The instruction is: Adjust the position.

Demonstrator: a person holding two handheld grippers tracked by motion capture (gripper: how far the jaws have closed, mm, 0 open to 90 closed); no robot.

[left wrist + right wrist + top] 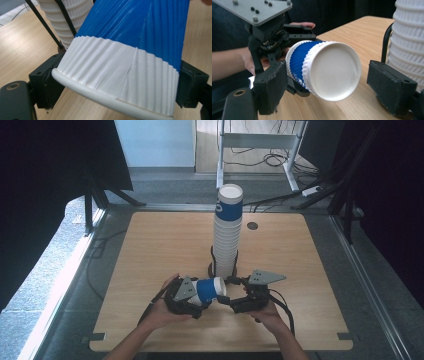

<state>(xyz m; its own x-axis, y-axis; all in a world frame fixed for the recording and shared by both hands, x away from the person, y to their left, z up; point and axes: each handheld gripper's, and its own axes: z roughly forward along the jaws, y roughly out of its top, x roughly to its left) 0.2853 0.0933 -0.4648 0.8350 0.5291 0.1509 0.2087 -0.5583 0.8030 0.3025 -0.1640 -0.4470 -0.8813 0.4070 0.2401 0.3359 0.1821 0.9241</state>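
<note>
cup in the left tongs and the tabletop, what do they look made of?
Cup: likely paper, matte, with a ribbed, corrugated sleeve, blue and white, creased in places, and a smooth rolled rim. Tabletop: pale wood grain with a smooth low-sheen finish; whether laminate, veneer or solid wood, I can't tell.

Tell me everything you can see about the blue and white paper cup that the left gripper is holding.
The cup looks like ribbed paper: a blue ripple-textured wall with white bands at both ends and a rolled white rim. It lies on its side, raised off the table, its flat white bottom facing the right gripper. The left gripper clamps it near the rim, where the wall is creased. The right gripper's jaws stand open on either side of its bottom, not pressing. The tall cup stack stands just behind.
</note>
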